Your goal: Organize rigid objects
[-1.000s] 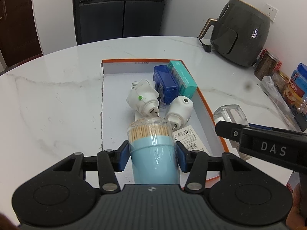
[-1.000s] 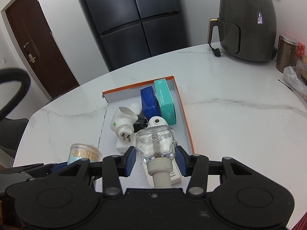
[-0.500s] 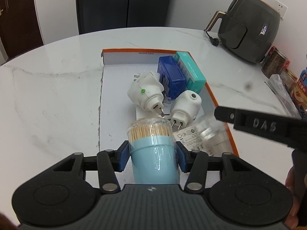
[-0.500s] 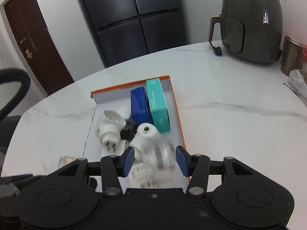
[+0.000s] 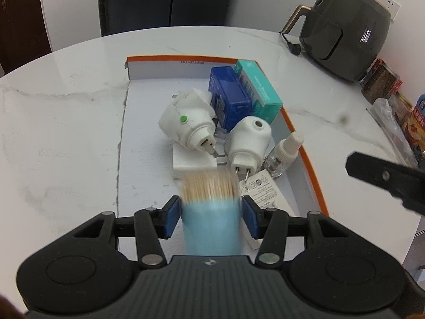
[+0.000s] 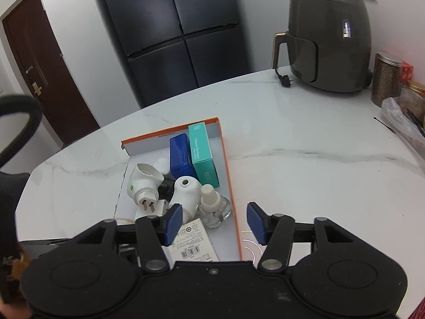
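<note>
Left wrist view had the left gripper [image 5: 211, 219] with the light-blue toothpick jar [image 5: 211, 212] sitting blurred between its blue pads [image 5: 170, 220]; a sliver of gap showed on each side, so whether the jaws still pinched it could not be told. The jar hung over the near end of the orange-rimmed box lid [image 5: 305, 156]. Over on the right wrist view, the right gripper [image 6: 215, 224] stood wide open with nothing between its pads, straddling the lid's right edge. Ahead of it, well clear of the jaws, the clear glass bottle [image 6: 213, 207] lay inside the lid, beside the white plug-in unit [image 6: 186, 194] and near the teal carton [image 6: 203, 156].
</note>
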Action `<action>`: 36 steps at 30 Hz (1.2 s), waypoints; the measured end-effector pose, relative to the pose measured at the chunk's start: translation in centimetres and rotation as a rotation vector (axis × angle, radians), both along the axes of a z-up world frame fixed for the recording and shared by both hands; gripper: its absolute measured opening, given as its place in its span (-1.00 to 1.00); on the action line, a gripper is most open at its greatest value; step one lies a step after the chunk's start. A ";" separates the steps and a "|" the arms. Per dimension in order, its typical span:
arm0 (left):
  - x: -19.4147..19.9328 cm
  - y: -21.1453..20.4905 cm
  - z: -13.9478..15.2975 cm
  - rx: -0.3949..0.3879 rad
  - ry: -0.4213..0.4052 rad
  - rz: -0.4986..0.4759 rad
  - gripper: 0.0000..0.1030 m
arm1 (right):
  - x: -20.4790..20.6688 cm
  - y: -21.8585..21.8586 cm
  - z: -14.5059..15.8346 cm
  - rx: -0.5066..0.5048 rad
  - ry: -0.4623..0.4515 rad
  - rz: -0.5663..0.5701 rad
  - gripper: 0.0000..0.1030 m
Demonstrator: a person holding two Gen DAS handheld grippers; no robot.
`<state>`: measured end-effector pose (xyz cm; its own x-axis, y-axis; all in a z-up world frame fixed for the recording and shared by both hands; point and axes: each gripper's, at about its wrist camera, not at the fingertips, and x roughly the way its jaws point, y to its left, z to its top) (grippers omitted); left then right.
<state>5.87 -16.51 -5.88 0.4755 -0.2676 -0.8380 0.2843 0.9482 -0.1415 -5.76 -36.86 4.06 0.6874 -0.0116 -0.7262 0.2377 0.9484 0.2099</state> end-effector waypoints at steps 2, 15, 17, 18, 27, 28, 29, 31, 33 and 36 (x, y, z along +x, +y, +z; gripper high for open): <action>-0.1 -0.1 0.3 0.004 -0.010 -0.001 0.15 | -0.4 0.0 0.2 0.006 -0.006 -0.005 0.32; -2.7 0.7 3.1 0.045 -0.045 0.027 0.70 | -2.0 0.8 1.3 0.023 -0.024 0.007 0.43; -3.4 0.9 3.6 0.066 -0.034 0.050 0.78 | -2.3 0.7 1.4 0.024 -0.026 0.011 0.47; -3.7 1.0 3.9 0.068 -0.032 0.056 0.78 | -2.5 0.6 1.4 0.025 -0.024 0.016 0.48; -5.6 1.4 4.3 0.113 -0.012 0.093 1.00 | -4.1 0.6 0.6 0.016 0.022 0.054 0.52; -5.7 1.4 4.2 0.115 -0.005 0.099 1.00 | -4.2 0.6 0.4 0.015 0.027 0.059 0.52; -5.8 1.5 4.1 0.114 0.000 0.105 1.00 | -4.4 0.7 0.3 0.015 0.031 0.065 0.52; -5.9 1.6 4.1 0.102 0.001 0.113 1.00 | -4.5 0.8 0.1 0.016 0.038 0.074 0.52; -6.1 1.4 4.1 0.112 0.001 0.107 1.00 | -4.7 0.9 0.0 0.020 0.043 0.081 0.52; -6.3 1.1 4.1 0.119 0.003 0.105 1.00 | -4.9 0.9 -0.1 0.022 0.048 0.088 0.52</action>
<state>-0.46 -15.44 -1.81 0.4931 -0.1156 -0.8623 0.1828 0.9828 -0.0273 -10.62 -35.93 3.93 0.6495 0.0639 -0.7577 0.1639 0.9613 0.2216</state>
